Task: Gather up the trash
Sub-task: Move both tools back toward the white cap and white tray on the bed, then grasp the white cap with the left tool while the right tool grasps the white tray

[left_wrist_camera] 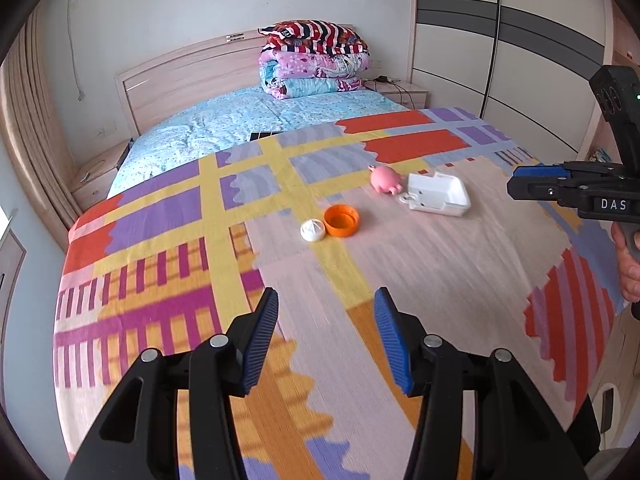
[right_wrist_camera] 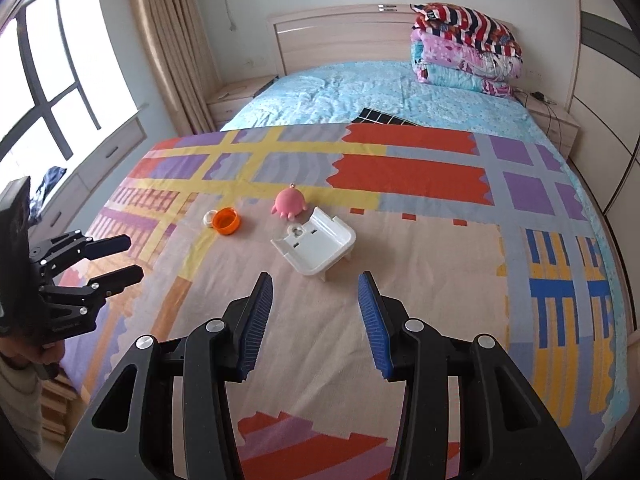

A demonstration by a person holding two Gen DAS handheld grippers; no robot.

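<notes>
On the patterned bedspread (left_wrist_camera: 400, 264) lie several small items: an orange cap (left_wrist_camera: 341, 221) (right_wrist_camera: 227, 220), a white cap (left_wrist_camera: 312, 231) (right_wrist_camera: 209, 218) touching it, a pink octopus toy (left_wrist_camera: 385, 179) (right_wrist_camera: 289, 202) and a white plastic tray-like holder (left_wrist_camera: 438, 194) (right_wrist_camera: 316, 241). My left gripper (left_wrist_camera: 326, 300) hangs open above the bedspread, short of the caps, nothing between its blue pads. My right gripper (right_wrist_camera: 316, 286) is open too, just short of the white holder. Each gripper shows in the other's view: the right gripper (left_wrist_camera: 516, 184) at the right edge, the left gripper (right_wrist_camera: 134, 258) at the left edge.
A stack of folded quilts (left_wrist_camera: 316, 60) (right_wrist_camera: 464, 48) sits at the headboard on a light blue sheet (right_wrist_camera: 360, 92). Nightstands flank the bed, curtains (right_wrist_camera: 172, 40) and a window lie to the left, a wardrobe (left_wrist_camera: 520, 40) to the right. A hand (left_wrist_camera: 628, 264) holds the right gripper.
</notes>
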